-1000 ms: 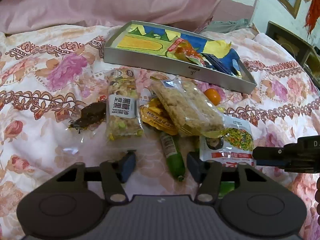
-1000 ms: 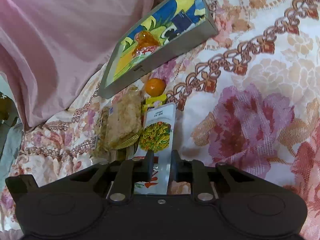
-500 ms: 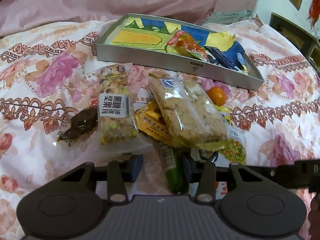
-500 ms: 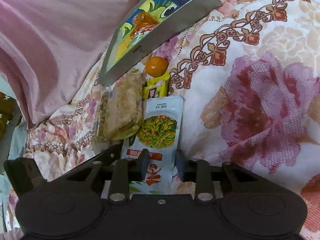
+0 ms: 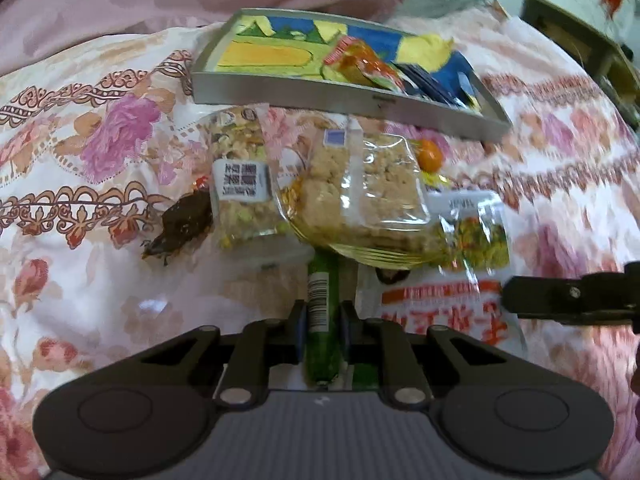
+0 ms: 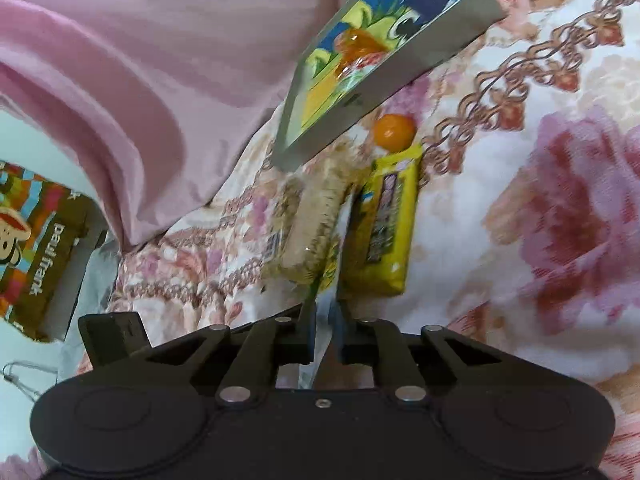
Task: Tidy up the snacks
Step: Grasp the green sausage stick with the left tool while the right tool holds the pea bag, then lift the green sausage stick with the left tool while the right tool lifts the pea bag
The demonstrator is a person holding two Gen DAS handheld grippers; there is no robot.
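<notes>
Clenched on a green stick snack (image 5: 322, 320), the left claw (image 5: 323, 330) pins it between both pads, the barcode label facing up and the far end of the stick tucked under a clear pack of crumbly rice cakes (image 5: 362, 194). Right claw (image 6: 325, 330) is closing on the near edge of a white pouch (image 6: 320, 354) printed with green peas, which stands edge-on between the pads. In the left view that same pouch (image 5: 456, 276) lies just right of the stick, with the right claw's dark finger (image 5: 560, 300) at its right edge. Left of the rice cakes sits a nut bar (image 5: 240, 184) with a white label, then a dark brown wrapped sweet (image 5: 182, 226). A yellow packet (image 6: 386, 224) lies beside the pouch, and a small orange fruit (image 6: 394, 132) rests past it, near the grey tray (image 5: 320, 98). That tray sits toward the far side of the flowered bed cover (image 5: 100, 152) and holds an orange-red packet (image 5: 364, 65).
</notes>
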